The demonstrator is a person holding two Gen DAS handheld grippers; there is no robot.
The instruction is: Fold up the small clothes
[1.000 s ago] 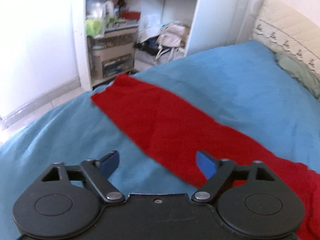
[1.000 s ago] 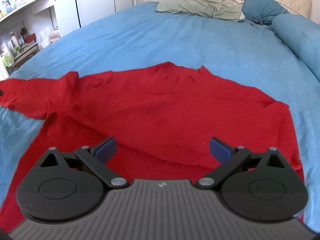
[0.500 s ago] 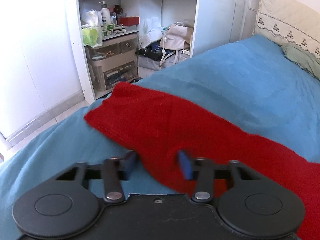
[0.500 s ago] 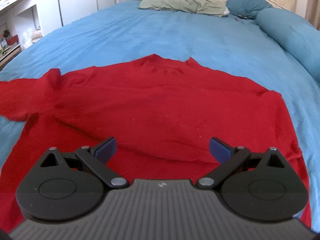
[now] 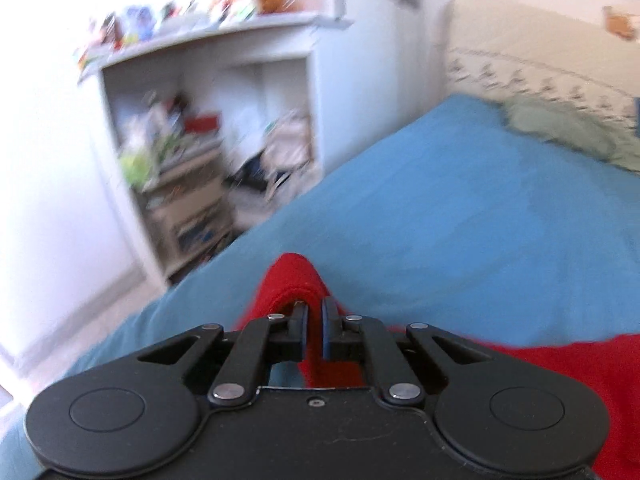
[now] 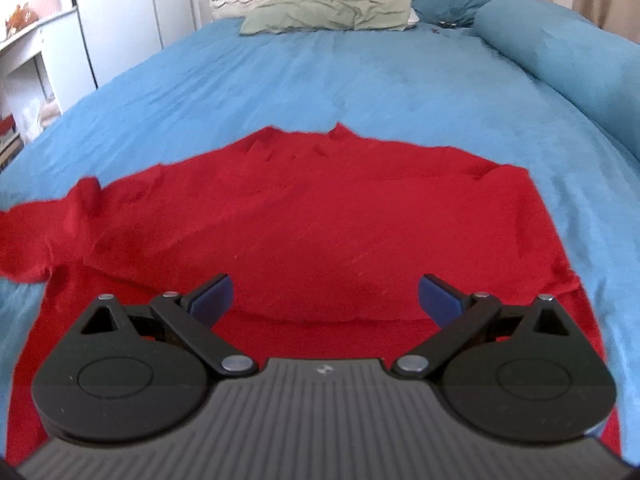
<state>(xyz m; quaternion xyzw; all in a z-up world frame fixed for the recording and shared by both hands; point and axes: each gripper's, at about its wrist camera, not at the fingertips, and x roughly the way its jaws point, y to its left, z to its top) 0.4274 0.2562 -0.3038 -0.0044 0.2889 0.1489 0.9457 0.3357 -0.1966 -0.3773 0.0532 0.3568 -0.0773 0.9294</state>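
left gripper point(image 5: 314, 316): jaws pinching red sweater point(image 6: 320, 216) sleeve, lifted off blue bedspread point(image 6: 320, 80)
right gripper point(image 6: 325, 295): jaws spread, hovering over sweater hem

Garment point(image 6: 320, 216) flat on bed point(image 6: 360, 80) — pillows point(image 6: 320, 12) behind, shelves point(image 5: 208, 152) to L.

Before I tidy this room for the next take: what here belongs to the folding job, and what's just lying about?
Job:
red top, spread on the bed
its sleeve, pinched in the left gripper
right gripper, open above the top

Lying about:
green pillow
blue bolster
cluttered white shelves
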